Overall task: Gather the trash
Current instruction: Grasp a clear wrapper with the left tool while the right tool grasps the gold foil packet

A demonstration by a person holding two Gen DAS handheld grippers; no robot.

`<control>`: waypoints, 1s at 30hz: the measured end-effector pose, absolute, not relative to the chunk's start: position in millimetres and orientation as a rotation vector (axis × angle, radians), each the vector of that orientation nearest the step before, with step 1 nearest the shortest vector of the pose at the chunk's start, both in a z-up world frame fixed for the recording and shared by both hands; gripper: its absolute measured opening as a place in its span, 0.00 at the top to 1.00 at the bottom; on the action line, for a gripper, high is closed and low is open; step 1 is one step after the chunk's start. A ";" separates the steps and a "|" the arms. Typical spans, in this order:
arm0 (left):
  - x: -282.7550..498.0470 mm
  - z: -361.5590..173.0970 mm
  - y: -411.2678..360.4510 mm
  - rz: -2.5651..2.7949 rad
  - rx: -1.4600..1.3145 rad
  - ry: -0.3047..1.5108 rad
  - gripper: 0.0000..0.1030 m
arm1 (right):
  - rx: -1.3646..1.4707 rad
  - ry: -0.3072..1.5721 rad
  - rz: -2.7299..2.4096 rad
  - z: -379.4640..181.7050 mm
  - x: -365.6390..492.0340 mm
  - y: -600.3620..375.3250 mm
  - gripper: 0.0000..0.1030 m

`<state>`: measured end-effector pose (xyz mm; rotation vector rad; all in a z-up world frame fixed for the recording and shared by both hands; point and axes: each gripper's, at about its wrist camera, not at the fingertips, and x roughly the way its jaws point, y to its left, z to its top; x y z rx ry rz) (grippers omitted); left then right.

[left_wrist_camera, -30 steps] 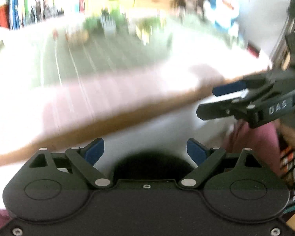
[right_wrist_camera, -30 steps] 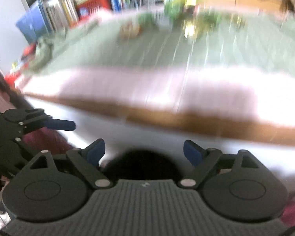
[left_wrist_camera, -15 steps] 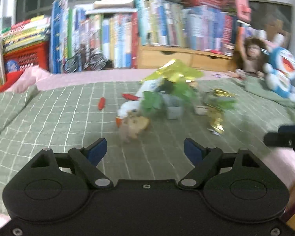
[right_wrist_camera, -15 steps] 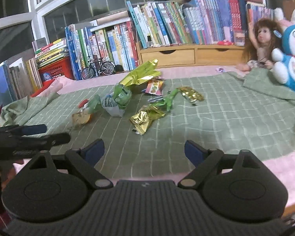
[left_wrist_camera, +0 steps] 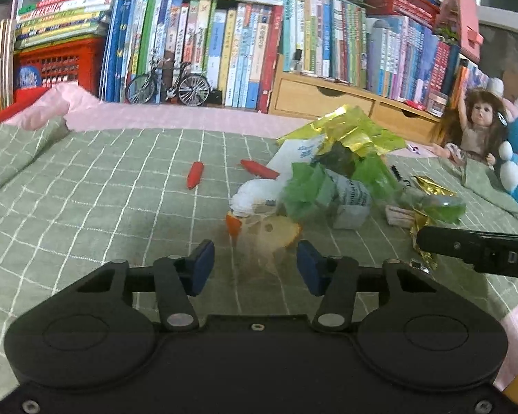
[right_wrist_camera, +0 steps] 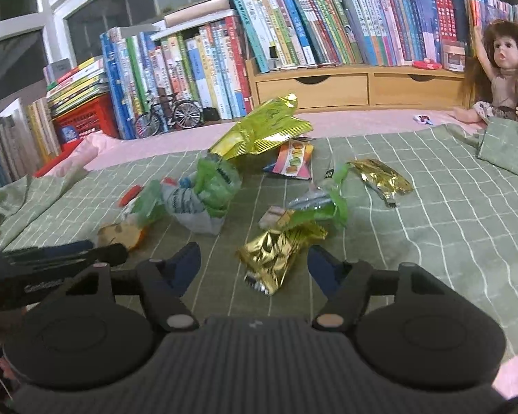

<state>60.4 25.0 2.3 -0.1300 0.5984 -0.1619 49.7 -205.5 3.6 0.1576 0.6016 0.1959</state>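
Left wrist view: the left gripper (left_wrist_camera: pixel 255 262) hovers low over a green checked bedspread (left_wrist_camera: pixel 86 207), its blue pads apart and closing, with nothing pressed between them. Just ahead of the gap lies a pale, translucent orange-tipped wrapper (left_wrist_camera: pixel 262 231), which looks like the piece being approached. Behind it sits a heap of litter: a crumpled white paper scrap (left_wrist_camera: pixel 255 195), a green plastic bag around a printed packet (left_wrist_camera: pixel 328 193), and a large yellow-green foil snack bag (left_wrist_camera: pixel 345 131) on top. Two small red wrappers (left_wrist_camera: pixel 194 175) lie apart to the left. The black fingers of the right gripper (left_wrist_camera: pixel 473 245) reach in from the right edge.

Right wrist view: the right gripper (right_wrist_camera: pixel 253 269) also has its jaws apart and closing; a crumpled gold foil wrapper (right_wrist_camera: pixel 279 252) lies between the pads, not yet pinched. Beyond it are a green and silver wrapper (right_wrist_camera: pixel 317 207), a second gold foil packet (right_wrist_camera: pixel 380 179), and a colourful printed sachet (right_wrist_camera: pixel 293 160). A row of books (right_wrist_camera: pixel 259 51) and a long-haired doll (right_wrist_camera: pixel 500 65) line the back.

By my reading the collecting has barely begun: every piece of trash in sight lies on the bedspread, neither claw holds anything, and no bin or bag for the rubbish shows in either view.
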 end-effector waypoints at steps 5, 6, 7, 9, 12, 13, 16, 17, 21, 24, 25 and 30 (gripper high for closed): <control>56.3 3.5 29.4 -0.161 -0.159 0.608 0.79 | 0.204 0.631 0.172 -6.5 56.3 -208.4 0.56; 52.5 5.1 28.9 -0.166 -0.151 0.600 0.79 | 0.205 0.625 0.177 -6.4 53.5 -208.8 0.57; 48.4 7.2 27.8 -0.171 -0.140 0.591 0.79 | 0.201 0.620 0.178 -6.0 50.3 -209.1 0.58; 40.4 12.2 25.9 -0.184 -0.129 0.577 0.79 | 0.190 0.608 0.185 -3.7 42.7 -209.4 0.59; 29.4 19.6 24.0 -0.207 -0.133 0.560 0.79 | 0.196 0.603 0.209 2.2 32.7 -210.7 0.60; 26.0 21.9 23.1 -0.218 -0.134 0.556 0.79 | 0.199 0.599 0.217 4.2 28.8 -211.0 0.60; 17.2 27.6 20.0 -0.235 -0.135 0.550 0.79 | 0.192 0.582 0.236 10.6 17.8 -210.4 0.60; 14.0 28.8 19.3 -0.241 -0.136 0.548 0.79 | 0.190 0.576 0.243 12.8 14.1 -210.1 0.60; 1.0 33.7 17.0 -0.266 -0.135 0.547 0.79 | 0.198 0.564 0.274 19.6 -1.1 -210.4 0.60; -8.5 34.8 15.3 -0.278 -0.132 0.553 0.79 | 0.187 0.562 0.287 21.7 -12.4 -209.0 0.60; -11.2 35.1 14.8 -0.281 -0.132 0.556 0.79 | 0.182 0.561 0.289 22.1 -16.1 -208.3 0.60; -27.8 37.2 11.9 -0.299 -0.125 0.569 0.79 | 0.176 0.566 0.298 23.3 -36.1 -206.7 0.60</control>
